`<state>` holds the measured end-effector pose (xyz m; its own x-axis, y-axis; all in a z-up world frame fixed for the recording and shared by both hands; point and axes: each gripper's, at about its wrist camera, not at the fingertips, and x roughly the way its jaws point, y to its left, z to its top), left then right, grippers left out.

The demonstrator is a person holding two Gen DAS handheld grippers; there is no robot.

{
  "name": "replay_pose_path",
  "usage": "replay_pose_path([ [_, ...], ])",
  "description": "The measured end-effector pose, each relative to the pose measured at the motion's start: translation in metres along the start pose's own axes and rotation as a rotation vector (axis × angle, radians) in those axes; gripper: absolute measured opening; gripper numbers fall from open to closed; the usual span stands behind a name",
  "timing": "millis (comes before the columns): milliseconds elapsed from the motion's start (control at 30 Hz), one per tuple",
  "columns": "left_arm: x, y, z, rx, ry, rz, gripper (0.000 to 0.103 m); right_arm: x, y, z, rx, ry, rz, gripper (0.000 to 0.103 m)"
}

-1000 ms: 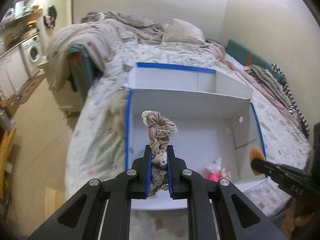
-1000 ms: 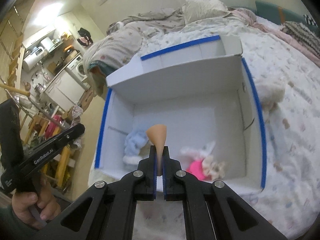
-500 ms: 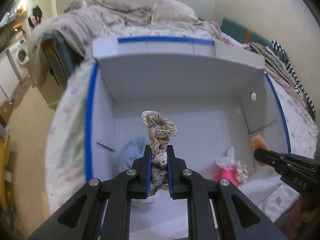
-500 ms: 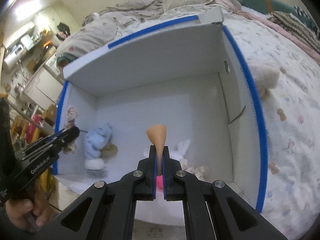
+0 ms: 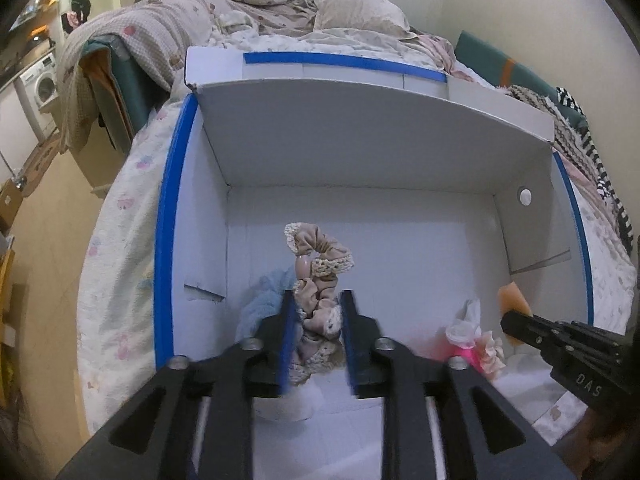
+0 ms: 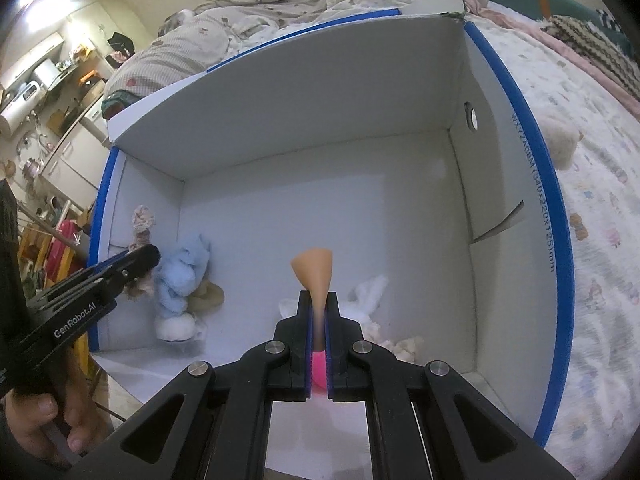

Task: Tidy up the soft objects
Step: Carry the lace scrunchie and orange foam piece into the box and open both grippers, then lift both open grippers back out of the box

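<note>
Sitting on the bed (image 5: 120,280) is a big white box (image 5: 360,148) with blue tape on its rim, and both grippers hang over it, pointing down inside.

On the left side, the left gripper (image 5: 316,320) has a beige scrunchie (image 5: 320,256) with lace trim between its fingers. The jaws are opening now, and there looks to be a gap beside each finger, so the scrunchie seems to be coming loose. It sticks up over the left part of the box floor. Right under it lies a fluffy light blue soft toy (image 6: 180,276) with a white bottom, near the left wall.

In the middle of the box floor, a bit to the right, lies a pink and white frilly thing (image 5: 472,340). It is partly hidden, so I cannot tell what it is.

On the right side, the right gripper (image 6: 319,320) is squeezed tight on a soft orange piece (image 6: 314,272) that fans out above the finger tips. It hangs over the pink thing.

Outside the box, on the bed to the right, sits a small cream fluffy thing (image 6: 564,140).

I think the job is well under way. Two soft things are already in the box. The scrunchie is just being let go, the orange piece has yet to be dropped, and the cream thing may be left to pick up.
</note>
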<state>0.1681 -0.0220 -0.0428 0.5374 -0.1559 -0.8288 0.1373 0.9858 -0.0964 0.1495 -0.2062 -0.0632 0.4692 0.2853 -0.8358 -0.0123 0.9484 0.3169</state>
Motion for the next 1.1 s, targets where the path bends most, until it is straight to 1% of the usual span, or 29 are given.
replay_pose_path([
  [67, 0.001, 0.0, 0.0, -0.007, 0.009, -0.008, 0.04, 0.001, -0.001, 0.0, 0.006, 0.003, -0.001, 0.006],
  [100, 0.001, 0.0, 0.0, -0.009, 0.011, -0.007, 0.044, 0.001, -0.001, 0.0, 0.009, 0.004, -0.002, 0.006],
  [133, 0.001, 0.0, 0.0, -0.008, 0.011, -0.007, 0.053, 0.002, -0.002, -0.001, 0.011, 0.006, -0.002, 0.007],
  [167, 0.0, 0.0, 0.0, -0.004, 0.006, -0.004, 0.059, 0.002, -0.001, 0.0, 0.013, 0.009, -0.002, 0.007],
  [267, -0.005, -0.003, 0.0, 0.009, -0.017, 0.012, 0.062, 0.003, -0.001, 0.0, 0.02, 0.006, 0.006, 0.008],
  [367, -0.008, -0.002, 0.0, 0.01, -0.025, 0.008, 0.062, 0.0, -0.001, 0.0, 0.02, -0.005, 0.01, 0.012],
  [433, -0.009, -0.001, 0.001, 0.005, -0.026, 0.011, 0.062, 0.0, -0.003, 0.001, 0.029, -0.007, 0.024, 0.02],
  [467, -0.009, 0.0, 0.001, 0.003, -0.027, 0.013, 0.062, 0.0, -0.003, 0.001, 0.035, -0.006, 0.03, 0.022],
  [500, -0.009, 0.0, 0.001, -0.001, -0.029, 0.015, 0.062, 0.0, -0.004, 0.001, 0.041, -0.005, 0.032, 0.026],
  [567, -0.011, 0.001, 0.001, -0.006, -0.032, 0.018, 0.062, -0.001, -0.006, 0.001, 0.057, -0.006, 0.039, 0.047],
  [600, -0.011, 0.002, 0.001, -0.007, -0.034, 0.02, 0.062, -0.002, -0.007, 0.001, 0.066, -0.011, 0.043, 0.076],
  [633, -0.012, 0.002, 0.001, -0.007, -0.036, 0.022, 0.062, -0.004, -0.008, 0.002, 0.079, -0.025, 0.046, 0.089],
  [700, -0.013, 0.001, 0.001, -0.003, -0.041, 0.026, 0.062, -0.007, -0.01, 0.003, 0.096, -0.044, 0.036, 0.093],
  [800, -0.015, 0.0, 0.001, 0.007, -0.048, 0.031, 0.062, -0.007, -0.01, 0.005, 0.106, -0.046, 0.028, 0.095],
  [900, -0.019, -0.002, 0.001, 0.025, -0.068, 0.051, 0.062, -0.006, -0.006, 0.004, 0.085, -0.044, 0.014, 0.099],
  [1000, -0.024, -0.005, 0.001, 0.042, -0.09, 0.066, 0.062, -0.009, -0.004, 0.005, 0.072, -0.06, 0.002, 0.1],
  [1100, -0.03, -0.007, -0.001, 0.052, -0.099, 0.068, 0.062, -0.013, -0.007, 0.004, 0.085, -0.074, 0.009, 0.101],
])
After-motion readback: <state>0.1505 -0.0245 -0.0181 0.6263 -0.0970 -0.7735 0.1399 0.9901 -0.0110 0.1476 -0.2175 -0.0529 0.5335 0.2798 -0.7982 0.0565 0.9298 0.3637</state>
